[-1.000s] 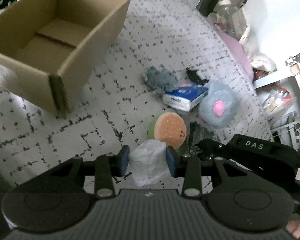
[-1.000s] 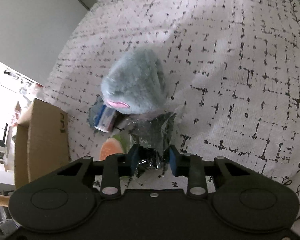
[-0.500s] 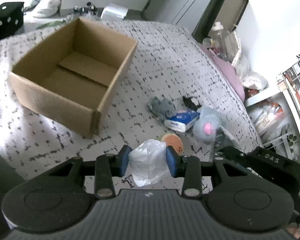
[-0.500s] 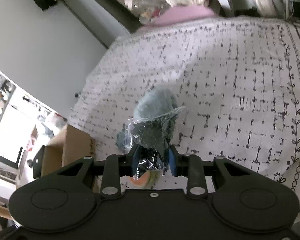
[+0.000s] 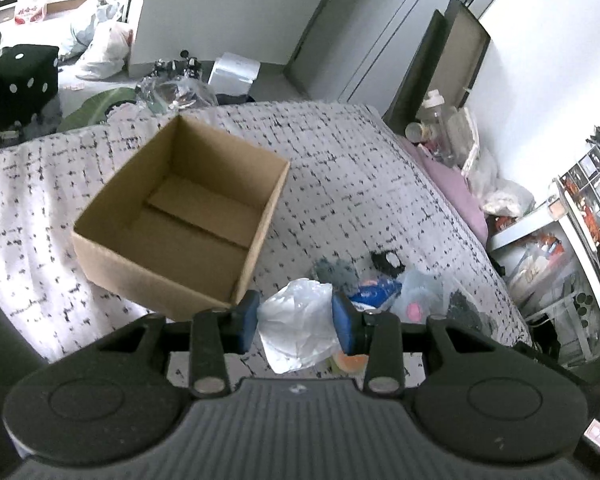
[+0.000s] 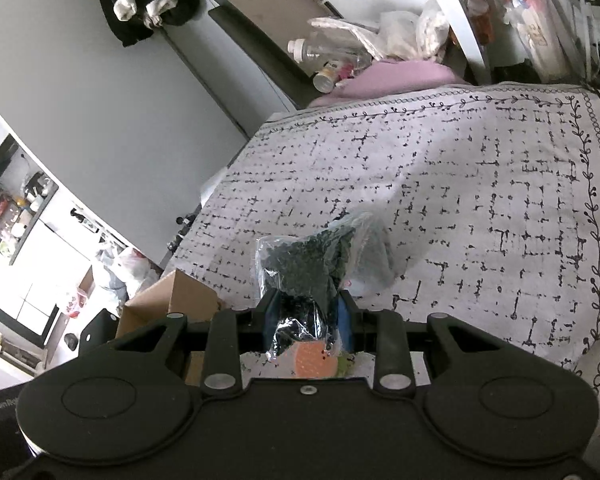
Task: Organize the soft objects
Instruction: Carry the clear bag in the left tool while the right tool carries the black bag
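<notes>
My left gripper [image 5: 296,322] is shut on a crumpled white plastic bag [image 5: 300,324] and holds it high above the bed. An open, empty cardboard box [image 5: 188,216] lies on the patterned bedspread, ahead and left of it. My right gripper [image 6: 306,316] is shut on a clear bag of black beads [image 6: 304,268], also lifted. Below on the bed lie a burger plush [image 5: 350,360], a blue tissue pack [image 5: 374,292], a grey fluffy plush with a pink spot [image 5: 418,300] and a small grey plush [image 5: 334,270]. The burger plush [image 6: 312,364] and the box corner [image 6: 168,304] show in the right wrist view.
The bedspread [image 5: 340,184] ends at a purple pillow [image 5: 452,184] on the right. Bottles and bags [image 5: 440,128] stand beyond the bed's far right corner. A black dice cushion [image 5: 18,76] and bags lie on the floor at the far left. A shelf unit [image 5: 580,220] stands on the right.
Both grippers have risen well above the bed with their bags. The box and the pile of soft things now look smaller and farther below.
</notes>
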